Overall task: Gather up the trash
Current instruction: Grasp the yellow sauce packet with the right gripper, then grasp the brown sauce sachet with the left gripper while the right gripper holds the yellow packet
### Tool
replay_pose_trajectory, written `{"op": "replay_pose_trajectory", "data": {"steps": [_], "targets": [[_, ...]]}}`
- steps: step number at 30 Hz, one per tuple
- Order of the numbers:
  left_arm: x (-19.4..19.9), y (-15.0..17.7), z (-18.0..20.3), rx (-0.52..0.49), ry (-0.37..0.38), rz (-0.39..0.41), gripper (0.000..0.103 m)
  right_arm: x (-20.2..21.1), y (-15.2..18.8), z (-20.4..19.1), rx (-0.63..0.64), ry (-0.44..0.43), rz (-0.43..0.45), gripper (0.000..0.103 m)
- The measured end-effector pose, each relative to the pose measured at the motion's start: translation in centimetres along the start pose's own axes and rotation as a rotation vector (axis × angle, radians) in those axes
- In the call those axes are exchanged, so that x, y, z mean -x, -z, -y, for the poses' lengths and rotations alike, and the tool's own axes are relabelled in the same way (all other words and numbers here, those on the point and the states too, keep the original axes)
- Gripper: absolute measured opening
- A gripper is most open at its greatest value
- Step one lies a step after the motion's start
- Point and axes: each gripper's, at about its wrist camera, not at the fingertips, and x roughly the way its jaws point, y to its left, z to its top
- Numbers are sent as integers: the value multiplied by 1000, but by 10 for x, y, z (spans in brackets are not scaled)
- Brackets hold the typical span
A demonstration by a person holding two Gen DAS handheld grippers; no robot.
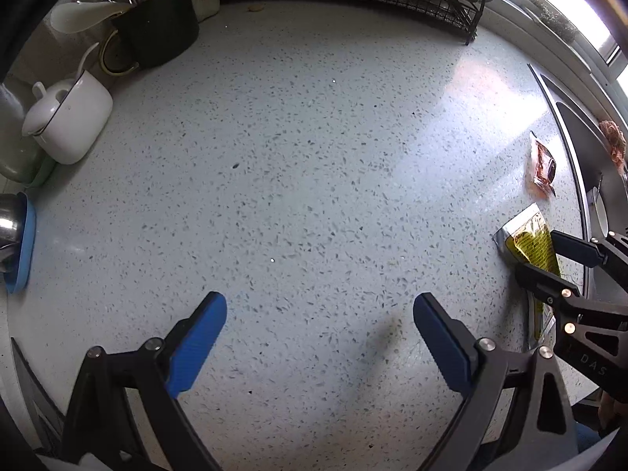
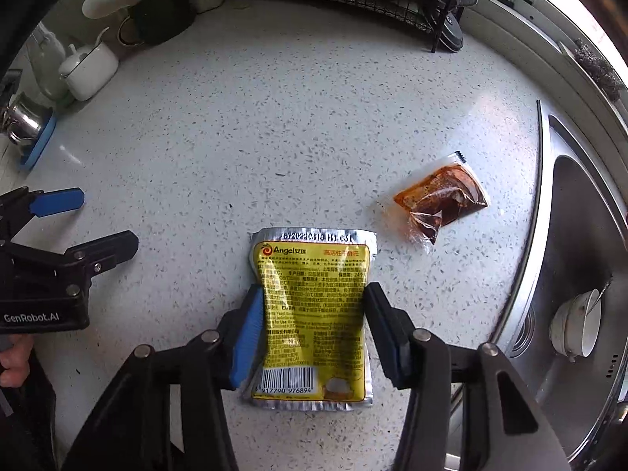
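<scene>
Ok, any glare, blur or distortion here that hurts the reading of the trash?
Right wrist: yellow packet sharp and its print legible, light sheen only; sauce sachet clear. Left wrist: pinkish glare on the countertop, window blown out, both packets squeezed by fisheye at the right edge.

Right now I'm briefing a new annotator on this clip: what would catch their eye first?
First, the yellow Angel packet lying flat on the speckled counter, with the right gripper straddling its sides. Next, the red-brown sauce sachet beyond it toward the steel sink. The left gripper hangs open over bare counter.
</scene>
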Motion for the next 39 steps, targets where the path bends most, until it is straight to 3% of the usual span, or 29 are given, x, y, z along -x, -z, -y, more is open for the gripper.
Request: {"op": "replay_pose_trajectory", "data": {"steps": [7,12,19,29,36,39], "targets": [[9,-6,19,-54,34,0,95,15,16,17,-85,-107,10,38],[7,-26,52,-134,91,13,95,39,27,42,-147,-79,54,38],[14,-69,121,-328,131,50,95,65,34,90,-306,-19,112,38],[-16,-104,195,-468,233,-25,95,65,54,149,-481,56,121,38],[-35,-113,214,-522,220,-56,95,53,54,165,-533,54,116,38],[-38,-118,217,-519,169,-35,92,48,52,171,-539,50,108,38]]}}
